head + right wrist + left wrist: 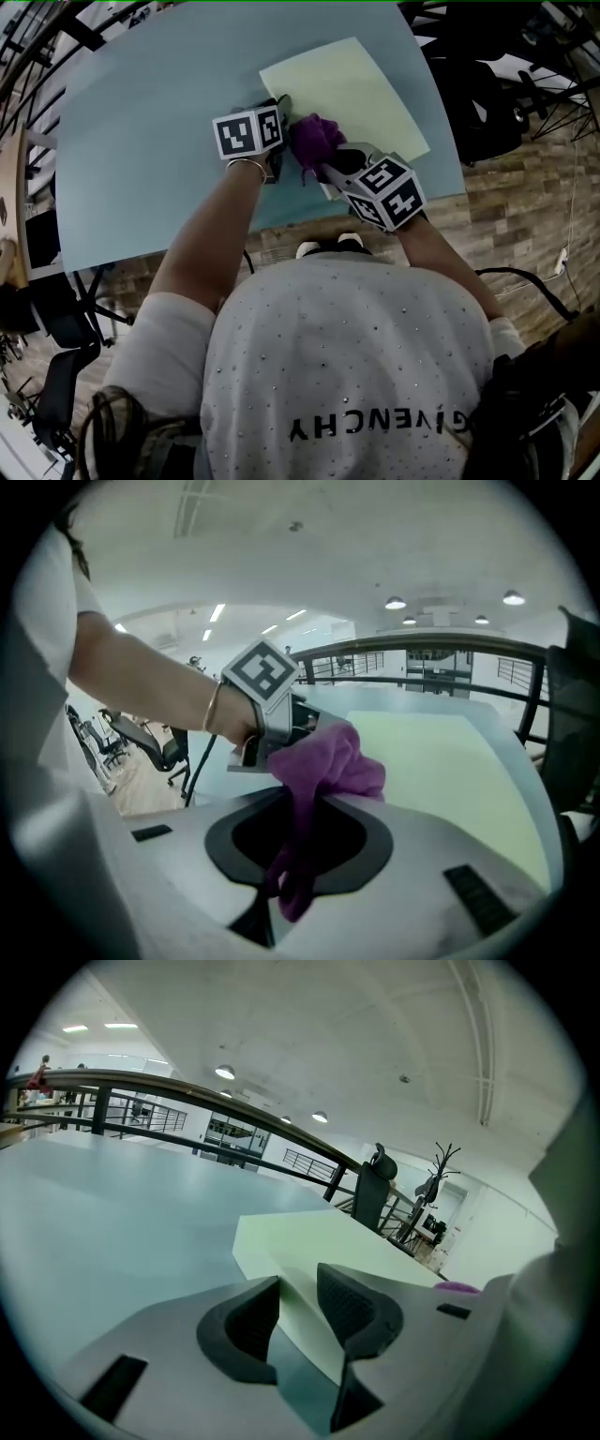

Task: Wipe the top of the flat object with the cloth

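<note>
While the left gripper (298, 1290) pinches the board's (347, 89) near-left edge, jaws half closed on it, and steadies it on the table (141, 122), the purple cloth (314, 139) sits bunched just beside, at that same edge, clamped in the right gripper (305, 803). Wiping looks barely under way; most of the top seems left to cover. That top is pale yellow-green, matte and flat, with no visible dirt.

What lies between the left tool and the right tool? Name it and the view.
The purple cloth, gripped by the right tool, lies between it and the left tool; the head view shows this.
</note>
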